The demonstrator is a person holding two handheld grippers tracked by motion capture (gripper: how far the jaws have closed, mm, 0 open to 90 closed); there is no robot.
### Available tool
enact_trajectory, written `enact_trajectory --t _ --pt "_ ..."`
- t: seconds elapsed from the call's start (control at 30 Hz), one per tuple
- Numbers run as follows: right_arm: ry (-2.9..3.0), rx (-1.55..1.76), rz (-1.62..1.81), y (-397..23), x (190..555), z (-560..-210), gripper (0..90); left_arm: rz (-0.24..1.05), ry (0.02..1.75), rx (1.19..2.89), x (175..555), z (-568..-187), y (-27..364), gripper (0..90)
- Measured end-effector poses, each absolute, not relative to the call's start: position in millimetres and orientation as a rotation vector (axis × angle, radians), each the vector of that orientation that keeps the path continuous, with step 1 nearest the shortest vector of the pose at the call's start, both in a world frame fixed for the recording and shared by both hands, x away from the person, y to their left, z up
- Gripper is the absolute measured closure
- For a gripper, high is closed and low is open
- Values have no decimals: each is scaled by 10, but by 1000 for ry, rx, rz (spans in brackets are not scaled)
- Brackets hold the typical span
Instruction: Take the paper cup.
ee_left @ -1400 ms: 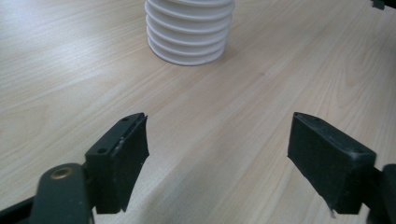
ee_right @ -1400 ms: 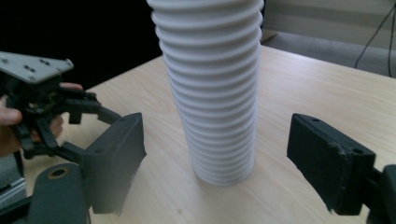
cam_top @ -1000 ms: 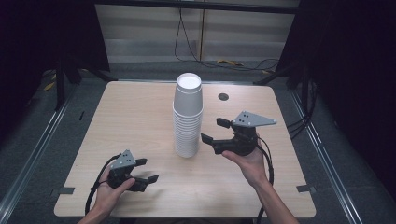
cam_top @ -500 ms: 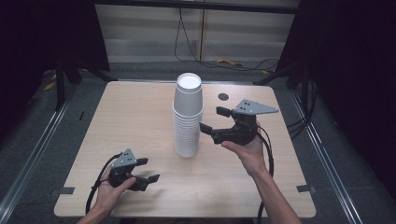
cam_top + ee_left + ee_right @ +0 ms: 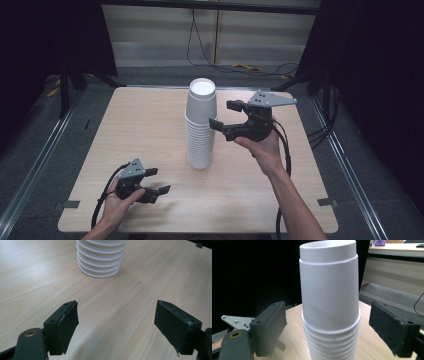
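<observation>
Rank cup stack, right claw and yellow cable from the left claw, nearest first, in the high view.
1. Cup stack, mid-table, beyond left claw.
2. Right claw, raised beside stack's top.
3. Yellow cable, floor beyond the table.

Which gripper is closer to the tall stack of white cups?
Right. The right gripper is up beside the top of the cup stack, jaws open around it. The left gripper rests low on the table, apart.

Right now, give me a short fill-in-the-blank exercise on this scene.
1. The stack of white cups stands on the wooden ___.
2. The jaws of the right gripper flank the ___ cup without touching it.
3. The open jaws of the left gripper hold ___.
Missing words: table; top; nothing.
</observation>
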State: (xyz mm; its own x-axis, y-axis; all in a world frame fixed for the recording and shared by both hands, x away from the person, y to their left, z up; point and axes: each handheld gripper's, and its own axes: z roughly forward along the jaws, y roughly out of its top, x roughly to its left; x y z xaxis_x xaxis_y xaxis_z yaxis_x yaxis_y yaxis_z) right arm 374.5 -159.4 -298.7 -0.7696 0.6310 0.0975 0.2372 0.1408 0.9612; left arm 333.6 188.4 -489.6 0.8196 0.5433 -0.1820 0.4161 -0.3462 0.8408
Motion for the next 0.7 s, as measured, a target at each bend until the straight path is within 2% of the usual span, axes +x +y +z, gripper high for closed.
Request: enact_trajectory --t 0.7 --pt "2225 824 1590 -1345 4066 -2798 146 167 697 1991 3317 -4890 1894 192"
